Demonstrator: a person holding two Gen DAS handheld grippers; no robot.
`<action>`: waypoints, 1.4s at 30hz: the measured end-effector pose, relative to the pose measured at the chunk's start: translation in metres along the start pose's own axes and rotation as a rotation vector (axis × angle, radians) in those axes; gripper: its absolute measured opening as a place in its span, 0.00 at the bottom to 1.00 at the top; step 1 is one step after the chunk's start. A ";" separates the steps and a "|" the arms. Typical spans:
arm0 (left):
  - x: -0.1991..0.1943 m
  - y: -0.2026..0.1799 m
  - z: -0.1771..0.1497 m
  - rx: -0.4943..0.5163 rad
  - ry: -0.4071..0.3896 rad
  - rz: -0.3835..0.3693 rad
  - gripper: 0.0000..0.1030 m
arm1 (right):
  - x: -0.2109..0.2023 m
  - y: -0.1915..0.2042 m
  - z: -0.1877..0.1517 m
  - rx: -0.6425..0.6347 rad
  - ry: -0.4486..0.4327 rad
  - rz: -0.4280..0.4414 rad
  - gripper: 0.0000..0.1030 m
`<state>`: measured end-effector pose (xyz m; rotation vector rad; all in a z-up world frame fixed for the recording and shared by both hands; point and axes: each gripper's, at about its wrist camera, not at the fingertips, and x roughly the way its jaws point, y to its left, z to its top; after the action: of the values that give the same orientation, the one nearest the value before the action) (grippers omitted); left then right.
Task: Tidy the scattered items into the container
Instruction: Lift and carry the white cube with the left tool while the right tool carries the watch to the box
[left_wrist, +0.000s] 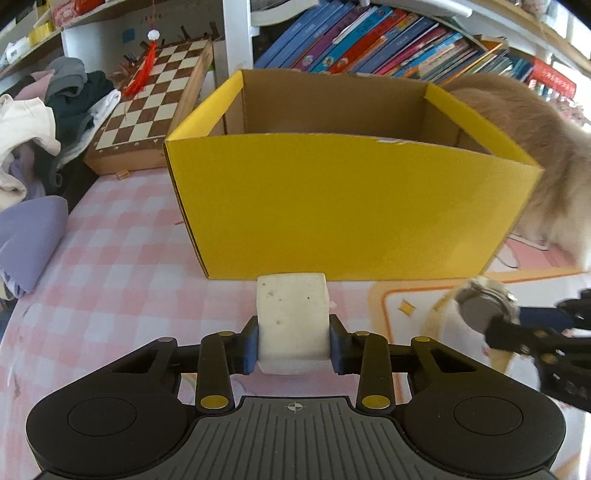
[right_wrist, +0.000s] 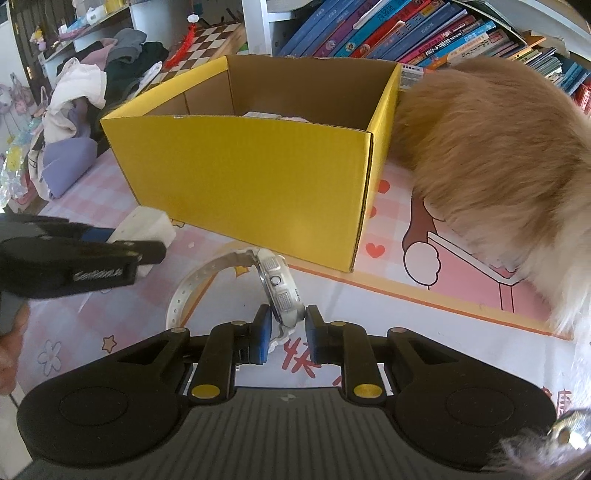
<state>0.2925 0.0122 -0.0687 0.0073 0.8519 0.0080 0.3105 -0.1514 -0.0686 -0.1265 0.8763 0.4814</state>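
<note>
Left gripper (left_wrist: 293, 341) clamps a white block (left_wrist: 291, 314); right gripper (right_wrist: 288, 332) clamps a watch (right_wrist: 282, 291). Yellow box (left_wrist: 343, 206) ahead, furry animal (right_wrist: 480, 147) beside it.

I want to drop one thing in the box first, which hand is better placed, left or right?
Probably left. The left tongs hold the white block squarely facing the yellow box, right at its wall. The right tongs pinch the watch nearer the box's corner, beside a furry animal.

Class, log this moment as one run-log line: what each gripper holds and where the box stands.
left gripper: shut on white block | right gripper: shut on white watch | yellow box: open, ahead, neither item in
</note>
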 end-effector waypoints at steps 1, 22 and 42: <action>-0.004 -0.001 -0.001 0.001 -0.003 -0.006 0.33 | -0.001 0.000 0.000 -0.001 -0.002 0.001 0.18; -0.045 -0.027 -0.018 0.034 -0.021 -0.087 0.30 | -0.025 -0.006 -0.010 -0.017 -0.007 0.022 0.18; -0.080 -0.026 -0.003 0.038 -0.077 -0.138 0.28 | -0.055 0.008 0.004 -0.095 -0.053 0.084 0.18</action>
<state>0.2377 -0.0145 -0.0113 -0.0158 0.7744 -0.1369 0.2804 -0.1628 -0.0231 -0.1633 0.8089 0.6027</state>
